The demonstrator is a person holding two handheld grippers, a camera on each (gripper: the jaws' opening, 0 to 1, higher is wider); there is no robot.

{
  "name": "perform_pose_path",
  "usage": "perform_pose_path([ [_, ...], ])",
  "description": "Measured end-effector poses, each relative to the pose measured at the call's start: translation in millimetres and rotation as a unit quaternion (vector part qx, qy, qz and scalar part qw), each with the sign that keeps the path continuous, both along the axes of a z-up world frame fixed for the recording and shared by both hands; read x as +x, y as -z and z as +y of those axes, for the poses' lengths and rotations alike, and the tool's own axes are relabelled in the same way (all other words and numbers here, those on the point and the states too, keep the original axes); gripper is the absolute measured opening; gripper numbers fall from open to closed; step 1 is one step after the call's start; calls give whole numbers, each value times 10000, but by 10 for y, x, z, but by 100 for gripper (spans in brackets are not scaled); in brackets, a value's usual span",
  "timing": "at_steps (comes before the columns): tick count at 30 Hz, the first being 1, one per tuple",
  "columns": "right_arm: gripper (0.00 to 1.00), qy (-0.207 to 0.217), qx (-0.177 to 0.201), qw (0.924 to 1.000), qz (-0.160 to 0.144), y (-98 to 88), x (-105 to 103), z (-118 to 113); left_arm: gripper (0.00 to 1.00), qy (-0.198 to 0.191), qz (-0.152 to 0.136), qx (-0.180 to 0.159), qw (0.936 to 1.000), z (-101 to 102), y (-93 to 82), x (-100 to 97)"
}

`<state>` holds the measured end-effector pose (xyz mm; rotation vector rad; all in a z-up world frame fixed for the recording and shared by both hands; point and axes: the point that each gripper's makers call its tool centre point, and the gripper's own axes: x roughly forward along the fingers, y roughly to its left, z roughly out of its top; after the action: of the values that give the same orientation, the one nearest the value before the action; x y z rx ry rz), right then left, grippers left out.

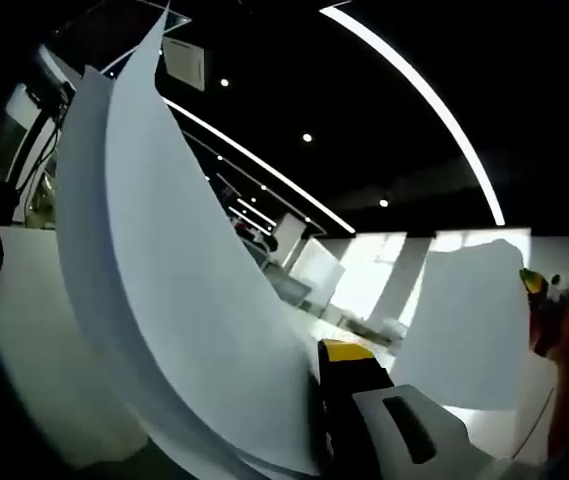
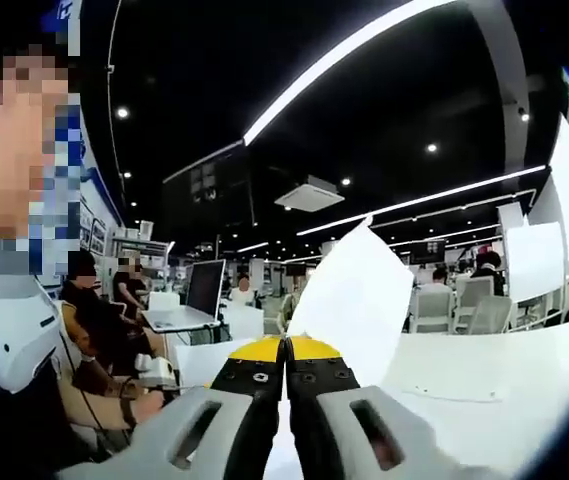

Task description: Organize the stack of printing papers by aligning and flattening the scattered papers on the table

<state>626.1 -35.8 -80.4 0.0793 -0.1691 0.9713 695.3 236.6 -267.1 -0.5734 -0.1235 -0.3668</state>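
Papers (image 1: 174, 300) in both clamped grippers (image 2: 286, 345)

curved papers (image 1: 184, 300) in left claw (image 1: 339, 400)

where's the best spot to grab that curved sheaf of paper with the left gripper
Probably at its bottom edge, where the left gripper already meets the curved sheaf of paper. Come in edge-on from below, one finger on each face; the sheets bow and fan apart higher up.

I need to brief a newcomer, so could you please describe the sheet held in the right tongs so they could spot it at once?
In the right gripper view, start from the grey, yellow-tipped right tongs rising at the bottom. The single white sheet of printing paper stands up from their closed tips. Unlike the flat white sheet lying on the white table, it is raised, with one corner pointing upward.
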Motion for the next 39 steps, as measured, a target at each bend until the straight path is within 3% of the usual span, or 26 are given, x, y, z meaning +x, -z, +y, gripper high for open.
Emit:
perform_pose_path([
  [14, 0, -267, 20, 9996, -125, -47, -140, 110, 13, 10, -15, -16, 10000, -22, -30, -20],
  [16, 0, -540, 76, 9985, 77, 8, -174, 175, 13, 13, -17, -18, 10000, -23, -32, -21],
  [20, 0, -721, 48, 9974, 69, 43, -226, 241, 13, 18, -20, -23, 10000, -36, -43, -28],
  [25, 0, -1045, 340, 9937, 229, 7, -291, 263, 13, 18, -19, -25, 10000, -51, -52, -33],
  [39, 0, -1455, 641, 9868, 301, -35, -425, 228, 14, 46, -17, 12, 10000, -75, -42, -44],
])
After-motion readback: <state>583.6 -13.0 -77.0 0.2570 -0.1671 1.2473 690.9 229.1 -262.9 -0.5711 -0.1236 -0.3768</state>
